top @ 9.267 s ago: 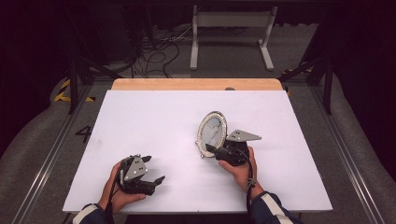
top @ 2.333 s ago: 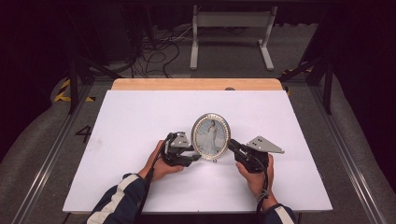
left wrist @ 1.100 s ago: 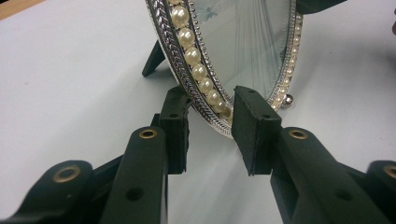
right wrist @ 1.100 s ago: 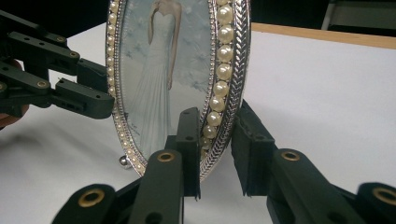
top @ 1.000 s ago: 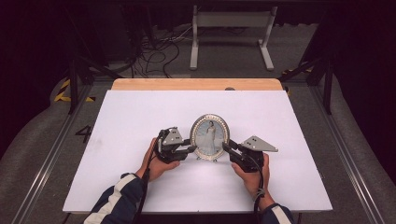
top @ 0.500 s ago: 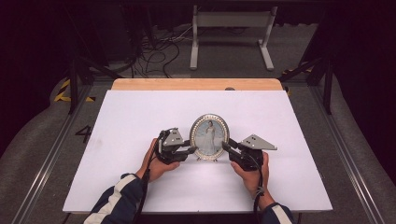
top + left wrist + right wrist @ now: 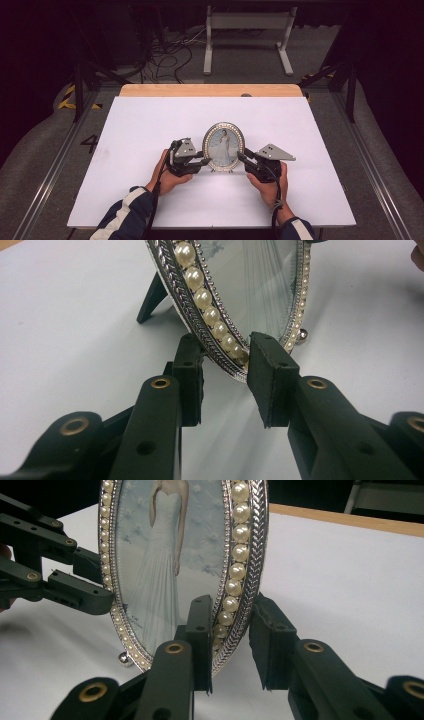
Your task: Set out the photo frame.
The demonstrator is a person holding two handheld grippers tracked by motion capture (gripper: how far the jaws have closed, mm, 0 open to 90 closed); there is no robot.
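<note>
An oval silver picture frame (image 7: 223, 146) with a pearl border stands upright on the white table (image 7: 150, 125), facing the person and showing a figure in a white gown. My left gripper (image 7: 207, 161) is shut on its lower left rim. In the left gripper view the frame (image 7: 240, 290) has its rim pinched between the jaws of the left gripper (image 7: 225, 375), and its black easel leg (image 7: 152, 300) props it from behind. My right gripper (image 7: 241, 156) is shut on the lower right rim. In the right gripper view the frame (image 7: 165, 555) sits in the right gripper (image 7: 230, 630), with the left gripper (image 7: 100, 582) beyond.
A wooden strip (image 7: 210, 90) runs along the table's far edge. Beyond it lie floor cables (image 7: 170, 50) and a metal stand (image 7: 245, 30). Metal rails (image 7: 55, 165) flank the table. Both forearms come in from the near edge.
The frame has come from a slight backward lean to standing upright between the two grippers. Both hands have stayed in place.
</note>
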